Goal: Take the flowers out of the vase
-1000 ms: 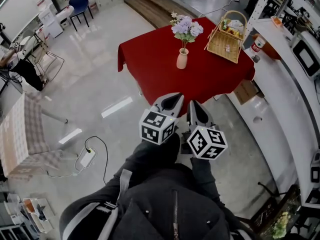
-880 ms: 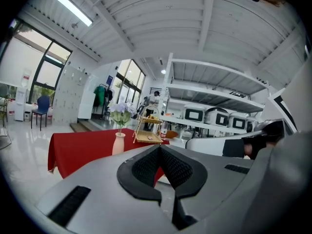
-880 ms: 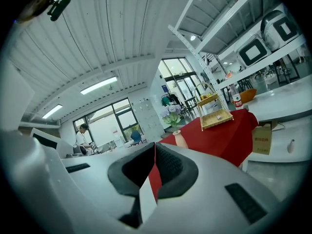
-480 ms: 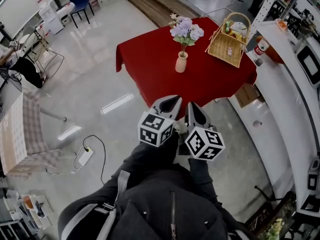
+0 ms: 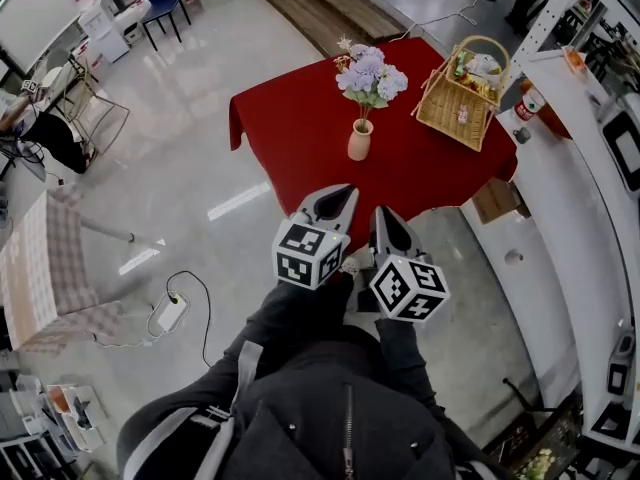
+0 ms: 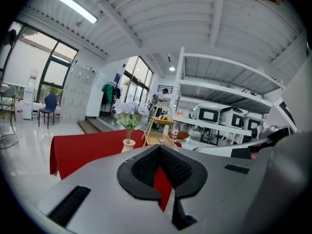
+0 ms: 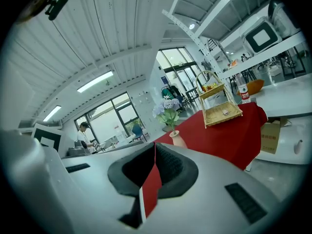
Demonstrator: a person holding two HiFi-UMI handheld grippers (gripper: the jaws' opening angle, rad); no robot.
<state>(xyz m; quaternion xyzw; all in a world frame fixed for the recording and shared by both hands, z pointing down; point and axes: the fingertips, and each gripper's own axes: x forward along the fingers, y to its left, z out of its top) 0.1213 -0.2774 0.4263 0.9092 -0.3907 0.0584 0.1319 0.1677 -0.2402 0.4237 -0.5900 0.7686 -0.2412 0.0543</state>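
Holding the left gripper point(image 5: 343, 194) and the right gripper point(image 5: 385, 214) side by side, both closed on nothing and well short of the red table point(image 5: 290, 128), the person point(image 5: 340, 408) should probably open one, steady the vase point(image 5: 359, 141) with the other and grasp the stems point(image 5: 366, 109) low. The flowers point(image 5: 370, 71), pale lilac with green leaves, stand upright in the small peach vase near the table's middle.

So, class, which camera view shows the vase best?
The head view: the whole vase stands clear on the red tablecloth. Both gripper views show it small and far off, its base hidden behind the left tool or the right tool.
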